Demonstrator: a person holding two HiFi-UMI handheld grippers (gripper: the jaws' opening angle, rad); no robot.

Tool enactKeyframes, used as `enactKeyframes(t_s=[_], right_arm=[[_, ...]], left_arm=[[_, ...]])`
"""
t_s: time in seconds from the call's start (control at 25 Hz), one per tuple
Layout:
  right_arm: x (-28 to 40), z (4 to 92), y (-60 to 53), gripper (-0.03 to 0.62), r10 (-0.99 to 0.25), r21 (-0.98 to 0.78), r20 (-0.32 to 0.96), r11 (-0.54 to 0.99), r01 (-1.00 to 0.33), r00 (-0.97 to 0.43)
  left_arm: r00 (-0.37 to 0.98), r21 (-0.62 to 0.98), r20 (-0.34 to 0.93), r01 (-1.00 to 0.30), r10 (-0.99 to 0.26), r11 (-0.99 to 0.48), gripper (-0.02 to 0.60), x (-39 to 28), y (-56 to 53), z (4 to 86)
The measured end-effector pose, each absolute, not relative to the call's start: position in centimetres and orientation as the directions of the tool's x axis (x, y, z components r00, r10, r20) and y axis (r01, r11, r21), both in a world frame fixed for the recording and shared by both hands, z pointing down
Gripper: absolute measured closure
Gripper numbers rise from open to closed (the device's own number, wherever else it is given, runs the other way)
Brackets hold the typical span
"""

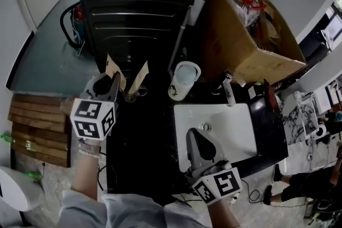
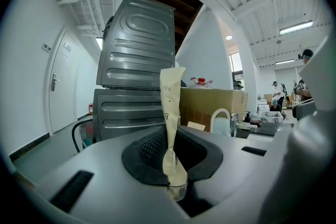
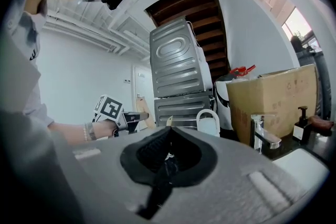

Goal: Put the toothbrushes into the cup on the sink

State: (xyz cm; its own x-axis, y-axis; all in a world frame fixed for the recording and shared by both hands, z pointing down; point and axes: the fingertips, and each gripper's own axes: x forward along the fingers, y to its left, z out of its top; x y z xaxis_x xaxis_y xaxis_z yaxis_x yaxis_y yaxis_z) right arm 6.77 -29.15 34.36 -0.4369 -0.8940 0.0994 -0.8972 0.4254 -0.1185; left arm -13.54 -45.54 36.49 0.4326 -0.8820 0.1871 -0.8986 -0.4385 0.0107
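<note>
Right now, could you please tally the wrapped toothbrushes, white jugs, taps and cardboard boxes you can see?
Wrapped toothbrushes: 2
White jug: 1
Tap: 1
Cardboard box: 1
Total: 5

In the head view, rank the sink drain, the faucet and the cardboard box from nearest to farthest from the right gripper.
From the right gripper:
1. Sink drain, right beside it, slightly to the right.
2. Faucet, further up and to the right, at the back edge.
3. Cardboard box, behind the faucet, at upper right.
</note>
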Motion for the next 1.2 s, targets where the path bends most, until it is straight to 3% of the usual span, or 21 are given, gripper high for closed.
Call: enactKeyframes(t_s=[0.64,1.12,1.2], right_arm=[[7.0,35.2,-29.2,0.595,-0.899,-0.123,0.112,0.411,-0.903,-0.424],[6.9,35.3,-29.1,0.595,-0.902,-0.124,0.117,0.402,-0.907,-0.415],[6.9,35.2,-29.0,0.595,-0.902,-0.123,0.117,0.401,-0.908,-0.415]], left_arm=[[0.442,0.051,0.355,-0.889,-0.824,-0.455,0.551,-12.5,-47.6,44.4],[0.449,0.052,0.394,-0.882,-0.802,-0.468,0.549,-12.5,-47.7,45.9],[0.459,0.061,0.388,-0.878,-0.799,-0.475,0.521,-12.5,-47.6,45.8]])
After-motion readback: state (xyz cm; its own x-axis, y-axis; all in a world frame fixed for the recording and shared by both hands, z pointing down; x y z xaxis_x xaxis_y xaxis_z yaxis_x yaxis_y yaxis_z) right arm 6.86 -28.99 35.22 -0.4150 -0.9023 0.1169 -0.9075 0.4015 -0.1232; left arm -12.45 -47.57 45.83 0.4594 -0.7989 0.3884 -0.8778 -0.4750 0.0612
